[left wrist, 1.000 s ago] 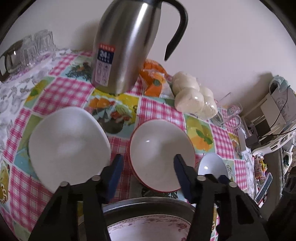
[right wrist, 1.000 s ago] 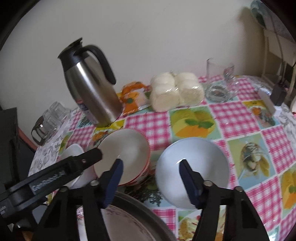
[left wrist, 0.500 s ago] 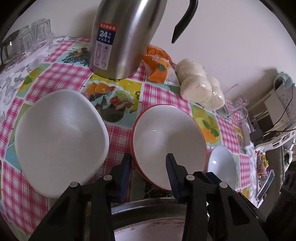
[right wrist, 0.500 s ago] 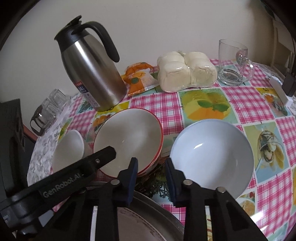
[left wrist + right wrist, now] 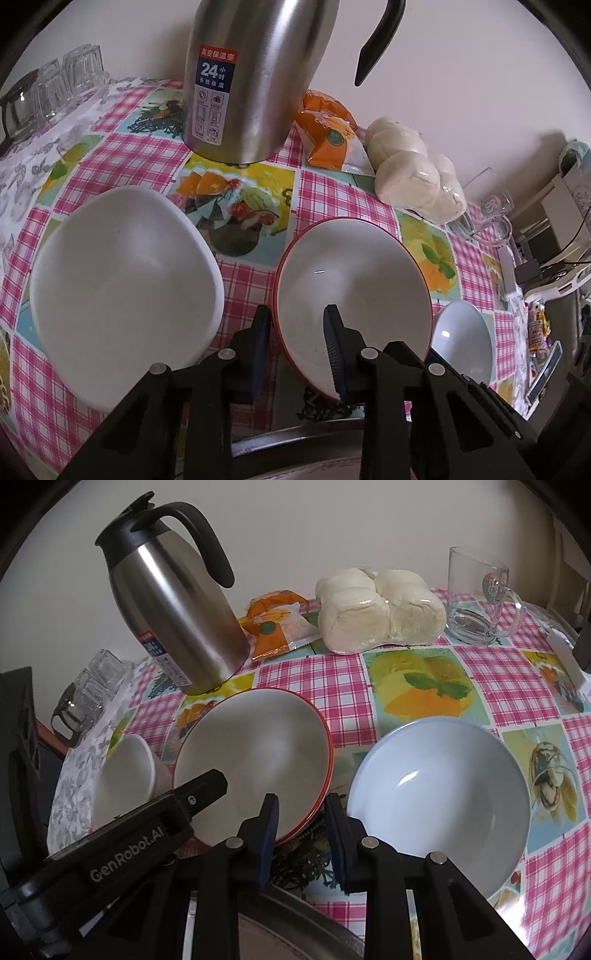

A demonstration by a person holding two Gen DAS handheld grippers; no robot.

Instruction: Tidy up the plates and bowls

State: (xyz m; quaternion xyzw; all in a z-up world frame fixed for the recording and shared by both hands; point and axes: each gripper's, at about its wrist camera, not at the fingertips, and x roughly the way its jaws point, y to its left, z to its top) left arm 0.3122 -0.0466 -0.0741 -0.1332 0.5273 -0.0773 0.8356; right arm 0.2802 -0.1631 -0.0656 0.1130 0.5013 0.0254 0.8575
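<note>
A red-rimmed bowl (image 5: pixel 351 280) stands mid-table on other red-rimmed bowls; it also shows in the right wrist view (image 5: pixel 255 757). My left gripper (image 5: pixel 297 350) straddles its near left rim, jaws part open, one finger (image 5: pixel 334 354) inside the bowl and one outside. A white bowl (image 5: pixel 122 295) stands left of it. A pale blue bowl (image 5: pixel 439 794) stands to the right. My right gripper (image 5: pixel 301 832) hovers over the gap between the red-rimmed stack and the blue bowl, jaws narrowly apart and holding nothing.
A steel thermos jug (image 5: pixel 255 77) stands behind the bowls, with an orange snack packet (image 5: pixel 277 624), wrapped buns (image 5: pixel 380 609) and a glass mug (image 5: pixel 476 594). Glasses (image 5: pixel 55 85) stand at the far left. A metal tray rim (image 5: pixel 306 435) lies under both grippers.
Both grippers have moved forward and lower toward the bowls, and both pairs of jaws have narrowed. The left gripper's fingers now straddle the red-rimmed bowl's rim.
</note>
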